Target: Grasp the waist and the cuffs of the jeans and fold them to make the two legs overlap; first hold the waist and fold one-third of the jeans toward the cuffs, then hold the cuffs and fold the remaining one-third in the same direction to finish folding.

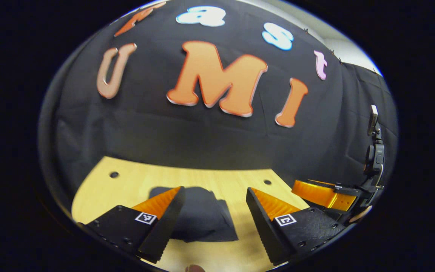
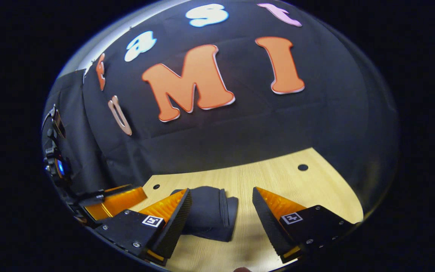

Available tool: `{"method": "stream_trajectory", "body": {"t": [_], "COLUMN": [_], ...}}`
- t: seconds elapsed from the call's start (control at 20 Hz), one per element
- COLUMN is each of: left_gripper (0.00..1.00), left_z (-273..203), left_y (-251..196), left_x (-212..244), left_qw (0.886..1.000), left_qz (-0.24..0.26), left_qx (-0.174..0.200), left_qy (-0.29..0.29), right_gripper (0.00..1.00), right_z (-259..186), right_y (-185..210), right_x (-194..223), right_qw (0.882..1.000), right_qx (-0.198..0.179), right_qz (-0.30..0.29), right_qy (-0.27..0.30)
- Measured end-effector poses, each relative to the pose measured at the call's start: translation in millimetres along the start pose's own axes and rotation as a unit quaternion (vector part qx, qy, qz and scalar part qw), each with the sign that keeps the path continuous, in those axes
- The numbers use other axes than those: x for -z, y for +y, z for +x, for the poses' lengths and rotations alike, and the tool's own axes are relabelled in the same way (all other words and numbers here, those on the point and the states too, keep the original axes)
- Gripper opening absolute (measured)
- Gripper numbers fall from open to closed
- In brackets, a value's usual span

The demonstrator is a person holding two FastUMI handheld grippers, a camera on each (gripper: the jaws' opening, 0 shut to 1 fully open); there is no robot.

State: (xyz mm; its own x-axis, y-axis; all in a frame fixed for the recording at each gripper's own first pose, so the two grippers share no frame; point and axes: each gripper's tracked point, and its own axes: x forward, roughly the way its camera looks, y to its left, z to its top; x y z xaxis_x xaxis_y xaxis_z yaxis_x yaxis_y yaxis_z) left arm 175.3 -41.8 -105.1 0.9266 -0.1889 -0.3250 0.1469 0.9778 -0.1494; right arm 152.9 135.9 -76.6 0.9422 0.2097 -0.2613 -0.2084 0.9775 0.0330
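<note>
Now | jeans [image 1: 202, 219] lie as a compact dark bundle on the bench [image 1: 127, 181], lower centre | left claw [image 1: 213, 223] spread, empty | right claw [image 2: 221, 223] spread, empty | denim looks soft, thick, heavy; pinch layered edges.

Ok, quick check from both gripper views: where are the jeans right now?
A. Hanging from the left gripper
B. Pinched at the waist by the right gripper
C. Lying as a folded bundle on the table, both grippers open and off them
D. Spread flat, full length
C: the jeans lie bunched on the table, while the left gripper and right gripper are open above them.
</note>
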Motion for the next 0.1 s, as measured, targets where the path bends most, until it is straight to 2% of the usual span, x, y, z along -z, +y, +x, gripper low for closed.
{"method": "stream_trajectory", "body": {"t": [0.1], "left_gripper": [0.98], "left_z": [-27.7], "left_y": [27.7], "left_x": [-31.5], "left_qw": [0.999], "left_qz": [0.001], "left_qx": [-0.025], "left_qy": [-0.033], "right_gripper": [0.97], "right_z": [-11.3], "right_y": [27.9], "right_x": [-11.8], "right_qw": [0.999], "right_qx": [-0.008], "right_qz": [-0.024], "right_qy": [-0.024]}}
